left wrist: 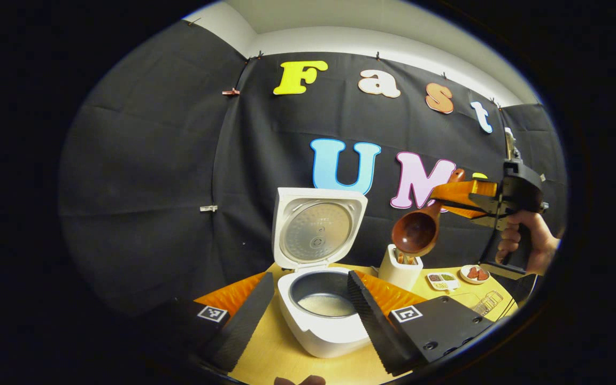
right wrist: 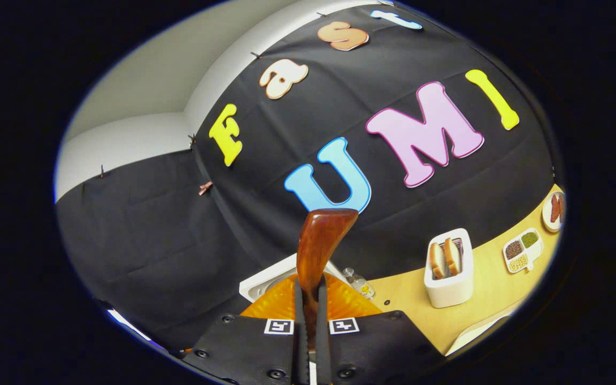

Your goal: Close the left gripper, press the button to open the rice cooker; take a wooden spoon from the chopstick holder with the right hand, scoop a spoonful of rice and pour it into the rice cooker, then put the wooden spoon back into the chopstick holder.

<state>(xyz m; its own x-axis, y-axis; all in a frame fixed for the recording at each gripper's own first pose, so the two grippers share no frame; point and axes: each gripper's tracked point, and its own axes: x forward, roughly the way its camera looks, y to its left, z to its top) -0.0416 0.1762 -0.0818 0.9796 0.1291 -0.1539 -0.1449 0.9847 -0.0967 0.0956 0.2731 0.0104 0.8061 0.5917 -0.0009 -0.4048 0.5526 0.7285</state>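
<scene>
Both fingers of right gripper [right wrist: 308,315] clamp the wooden spoon [left wrist: 417,230] by its handle, bowl hanging over the chopstick holder [left wrist: 400,270] near the table's [left wrist: 281,347] back edge, probably for return. Left gripper [left wrist: 308,310] open, framing the rice cooker [left wrist: 321,321], lid up.

- The rice cooker [left wrist: 323,321] is white and stands on the surface with its lid [left wrist: 316,229] swung upright; the dark inner pot holds a pale layer of rice [left wrist: 326,305].
- The wooden spoon [left wrist: 417,230] is reddish-brown, with a deep round bowl tilted downward in the air, just above the chopstick holder.
- Its handle [right wrist: 318,251] is clamped between the right tool's fingers.
- The chopstick holder [left wrist: 400,270], a white tub, stands just right of the cooker.
</scene>
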